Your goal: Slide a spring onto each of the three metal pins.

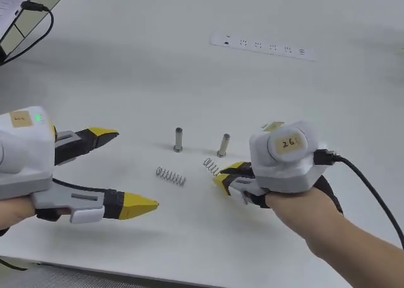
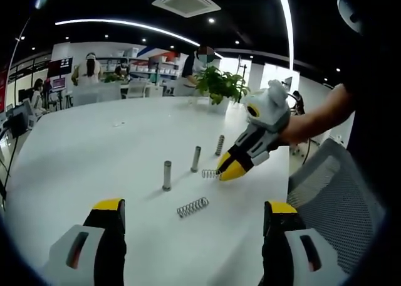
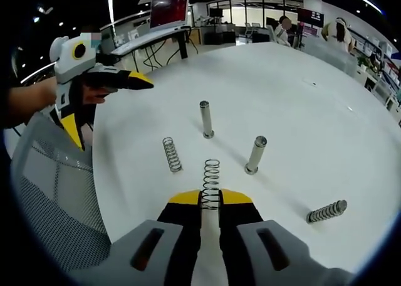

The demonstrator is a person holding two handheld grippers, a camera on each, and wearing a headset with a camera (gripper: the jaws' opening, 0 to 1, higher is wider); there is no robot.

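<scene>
The right gripper [image 3: 211, 199] is clenching one end of a spring [image 3: 212, 173], its free end hanging just short of an upright pin [image 3: 255, 154] on the desk [image 3: 282, 98]. Pushed off-axis, the spring is likely risking a buckle or a toppled pin. The left gripper [image 1: 132, 169] is hovering released.

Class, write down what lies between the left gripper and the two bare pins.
A loose spring lies flat there, clear of the left gripper and the pins, as the left gripper view shows.

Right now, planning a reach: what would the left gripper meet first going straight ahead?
Probably the loose spring, lying ahead of the open left gripper, before the nearest pin.
</scene>
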